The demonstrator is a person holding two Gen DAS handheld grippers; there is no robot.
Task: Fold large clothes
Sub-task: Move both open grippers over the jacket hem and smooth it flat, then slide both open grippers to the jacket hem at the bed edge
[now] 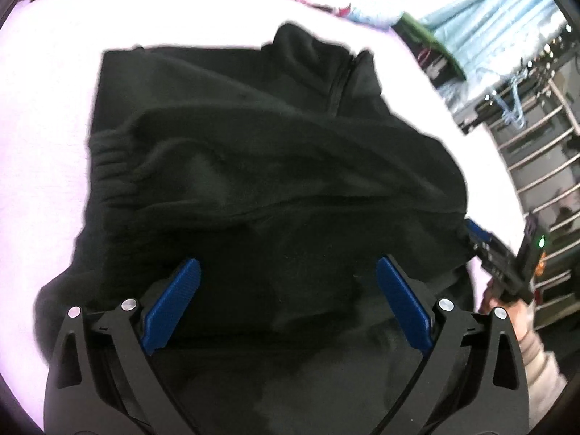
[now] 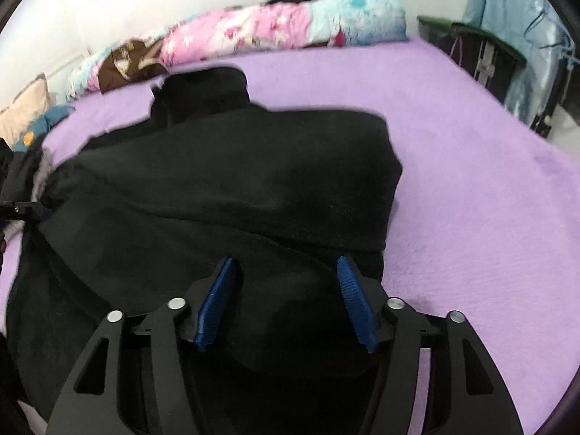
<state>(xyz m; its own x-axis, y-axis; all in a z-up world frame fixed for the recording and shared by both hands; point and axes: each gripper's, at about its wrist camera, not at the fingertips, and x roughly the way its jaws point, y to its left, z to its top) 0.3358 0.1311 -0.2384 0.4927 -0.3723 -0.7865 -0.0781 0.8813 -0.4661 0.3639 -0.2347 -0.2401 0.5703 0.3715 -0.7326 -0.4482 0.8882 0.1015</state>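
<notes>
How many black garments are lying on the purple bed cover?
1: a black fleece zip-neck garment spread mid-bed on the purple plush bed cover, partly folded. Others may be hidden beneath it.

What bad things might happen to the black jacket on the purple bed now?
1. Both tools are open, the left tool and the right tool, so nothing holds the black jacket. Its folded-over sleeve might slide back.
2. The fabric looks thick and lumpy, so the next fold may come out crooked.
3. A tool closing here might pinch the purple bed cover too, near the jacket's edge.
</notes>
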